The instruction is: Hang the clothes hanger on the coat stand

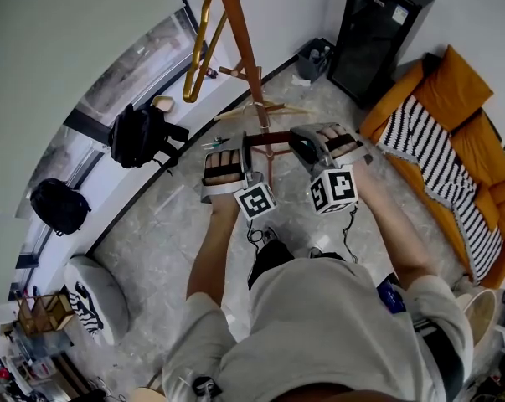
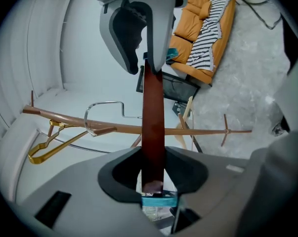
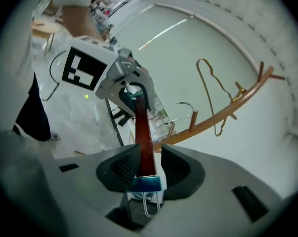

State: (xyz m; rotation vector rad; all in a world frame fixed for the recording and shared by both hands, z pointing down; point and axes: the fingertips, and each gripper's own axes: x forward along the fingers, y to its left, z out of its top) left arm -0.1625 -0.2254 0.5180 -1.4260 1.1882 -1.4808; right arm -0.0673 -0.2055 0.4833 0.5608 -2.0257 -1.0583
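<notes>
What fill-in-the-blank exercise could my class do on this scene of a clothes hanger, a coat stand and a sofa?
The left gripper and the right gripper each have an end of the reddish-brown wooden clothes hanger between their ___.
A ___ metal hanger already hangs on the brown wooden coat stand.
The black-and-white striped blanket lies on the ___ sofa.
Missing words: jaws, gold, orange.

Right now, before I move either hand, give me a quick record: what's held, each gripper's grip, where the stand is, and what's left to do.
held item: wooden hanger, its bar spanning both grippers
left gripper: fingers clamped on the bar
right gripper: bar between the fingers, touching one, gap at the other; not clamped
coat stand: straight ahead, just beyond the bar
already on stand: gold hanger
status: wooden hanger not yet hung
</notes>
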